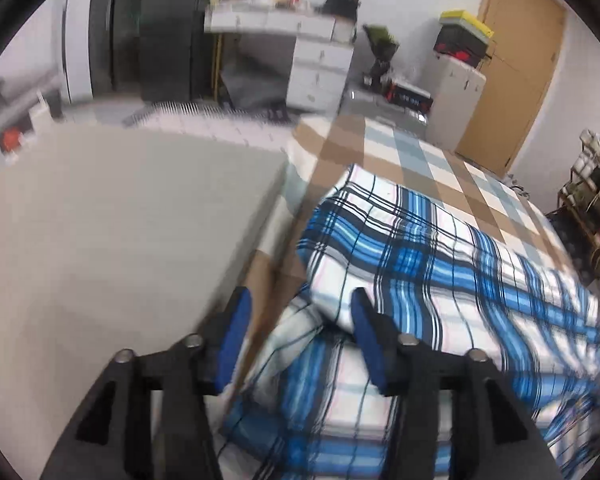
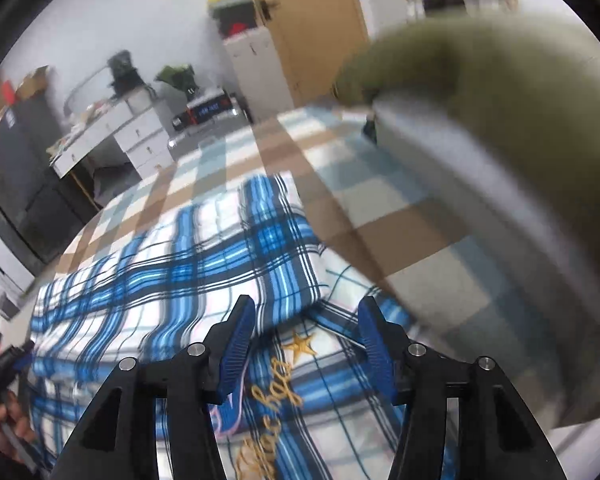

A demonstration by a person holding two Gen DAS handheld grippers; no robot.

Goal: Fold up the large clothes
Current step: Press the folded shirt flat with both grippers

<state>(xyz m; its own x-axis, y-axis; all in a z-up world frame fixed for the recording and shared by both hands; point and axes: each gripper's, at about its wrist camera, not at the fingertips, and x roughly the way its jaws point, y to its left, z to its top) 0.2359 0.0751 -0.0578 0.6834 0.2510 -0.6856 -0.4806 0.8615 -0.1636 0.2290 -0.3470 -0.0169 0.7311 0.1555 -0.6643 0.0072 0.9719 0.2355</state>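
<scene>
A large blue, white and black plaid garment (image 1: pixel 440 264) lies folded over on a checked bed cover (image 1: pixel 428 160). My left gripper (image 1: pixel 300 308) is open and empty, hovering just above the garment's left folded edge. In the right wrist view the same garment (image 2: pixel 172 276) shows gold embroidery with a star (image 2: pixel 300 344) on its lower layer. My right gripper (image 2: pixel 306 312) is open and empty, just above the garment's right folded corner. The left gripper (image 2: pixel 4 360) and the hand holding it show at the far left edge.
A grey-white flat slab (image 1: pixel 120 220) lies to the left of the garment. A blurred olive and grey object (image 2: pixel 480 160) fills the right of the right wrist view. A white drawer desk (image 1: pixel 316 68), a white cabinet (image 1: pixel 452 100) and a wooden door (image 1: pixel 516 64) stand beyond the bed.
</scene>
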